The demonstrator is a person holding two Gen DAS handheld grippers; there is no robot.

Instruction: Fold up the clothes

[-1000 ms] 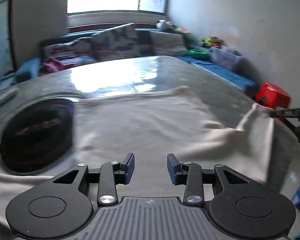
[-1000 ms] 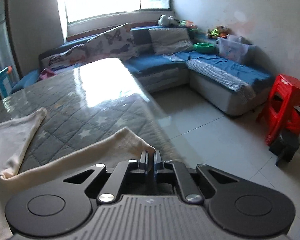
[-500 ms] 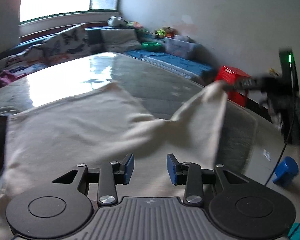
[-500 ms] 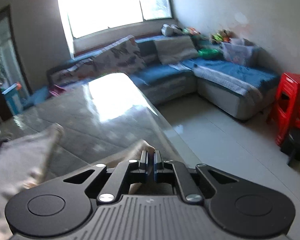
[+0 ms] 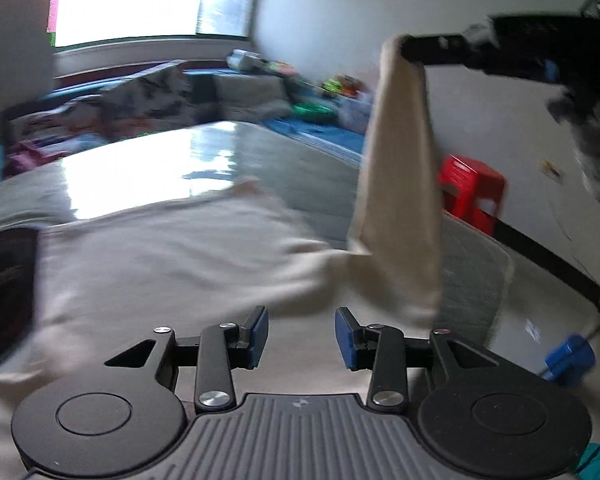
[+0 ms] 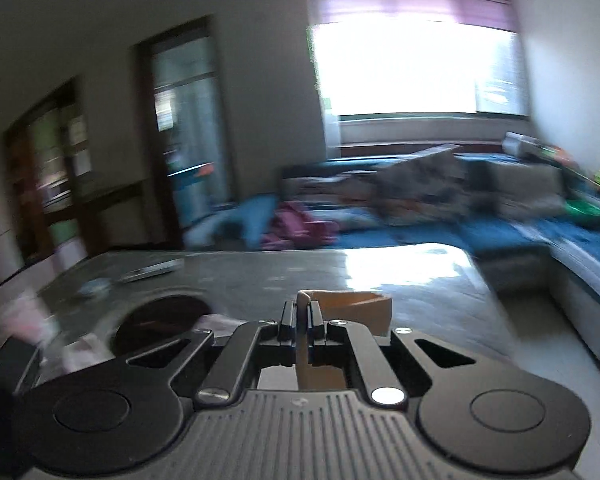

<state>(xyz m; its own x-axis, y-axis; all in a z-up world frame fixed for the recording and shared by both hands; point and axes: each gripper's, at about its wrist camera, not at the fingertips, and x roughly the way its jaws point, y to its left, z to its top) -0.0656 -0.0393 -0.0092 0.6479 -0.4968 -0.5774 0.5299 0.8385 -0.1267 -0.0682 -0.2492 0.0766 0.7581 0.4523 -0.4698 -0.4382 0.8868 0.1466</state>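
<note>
Right gripper (image 6: 301,322) raised higher | clamps cream garment (image 5: 400,184) | left gripper (image 5: 301,336) open

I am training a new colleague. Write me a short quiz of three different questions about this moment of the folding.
1. True or false: the left gripper has its jaws closed on the cream garment.
2. Multiple choice: the part of the garment lifted by the right gripper is (A) flat on the table, (B) hanging in the air, (C) on the red stool.
3. Fill in: the dark round opening is in the ____.

Key: 1 false; 2 B; 3 table.
</note>
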